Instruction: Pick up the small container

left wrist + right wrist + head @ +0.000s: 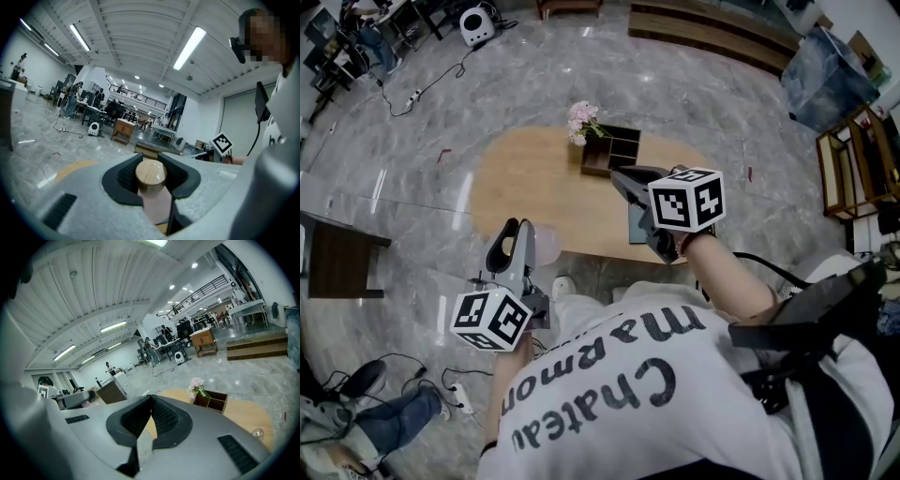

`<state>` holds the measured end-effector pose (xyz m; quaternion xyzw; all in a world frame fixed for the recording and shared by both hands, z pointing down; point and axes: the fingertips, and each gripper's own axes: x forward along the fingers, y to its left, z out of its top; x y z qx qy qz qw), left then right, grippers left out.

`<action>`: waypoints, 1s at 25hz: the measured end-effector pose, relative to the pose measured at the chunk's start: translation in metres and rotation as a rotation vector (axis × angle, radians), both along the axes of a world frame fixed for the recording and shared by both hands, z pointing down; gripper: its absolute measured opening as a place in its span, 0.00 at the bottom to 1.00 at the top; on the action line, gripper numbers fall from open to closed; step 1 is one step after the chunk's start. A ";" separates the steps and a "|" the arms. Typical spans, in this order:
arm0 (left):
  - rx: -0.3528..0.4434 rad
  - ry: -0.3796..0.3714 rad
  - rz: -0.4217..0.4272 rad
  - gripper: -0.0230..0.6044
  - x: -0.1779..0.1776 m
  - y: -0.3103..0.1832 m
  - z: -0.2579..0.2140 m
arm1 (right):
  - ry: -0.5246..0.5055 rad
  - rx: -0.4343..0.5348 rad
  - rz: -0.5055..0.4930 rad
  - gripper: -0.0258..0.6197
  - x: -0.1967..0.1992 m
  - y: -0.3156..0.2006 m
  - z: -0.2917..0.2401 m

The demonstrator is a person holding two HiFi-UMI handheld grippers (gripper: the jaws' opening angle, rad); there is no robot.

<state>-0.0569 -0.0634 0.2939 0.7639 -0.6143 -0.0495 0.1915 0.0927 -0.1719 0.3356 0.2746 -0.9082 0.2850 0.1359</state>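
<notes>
The small container (151, 175), a pale pink jar with a round wooden lid, sits between the pads of my left gripper (149, 160), which is shut on it just below the lid. In the head view the left gripper (517, 232) holds the container (546, 246) up at the near edge of the oval wooden table (516, 178). My right gripper (621, 178) hovers over the table's right half beside a dark wooden organiser box (614, 150). In the right gripper view its jaws (151, 399) meet at the tip with nothing between them.
Pink flowers (581, 120) stand at the organiser's left end. A small clear glass (257, 433) rests on the table's right part. On the marble floor are a dark side table (337, 262) at left, cables, a seated person's legs (384, 417) and wooden shelving (853, 169) at right.
</notes>
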 end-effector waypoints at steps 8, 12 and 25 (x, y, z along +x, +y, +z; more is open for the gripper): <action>0.001 0.000 0.002 0.21 0.002 -0.005 0.001 | -0.001 -0.004 0.001 0.06 0.001 -0.004 0.003; 0.001 0.002 0.006 0.21 0.003 -0.009 0.000 | -0.003 -0.008 0.004 0.06 0.003 -0.007 0.004; -0.004 0.004 0.015 0.21 0.015 -0.024 0.000 | 0.002 -0.019 0.012 0.06 0.016 -0.021 0.009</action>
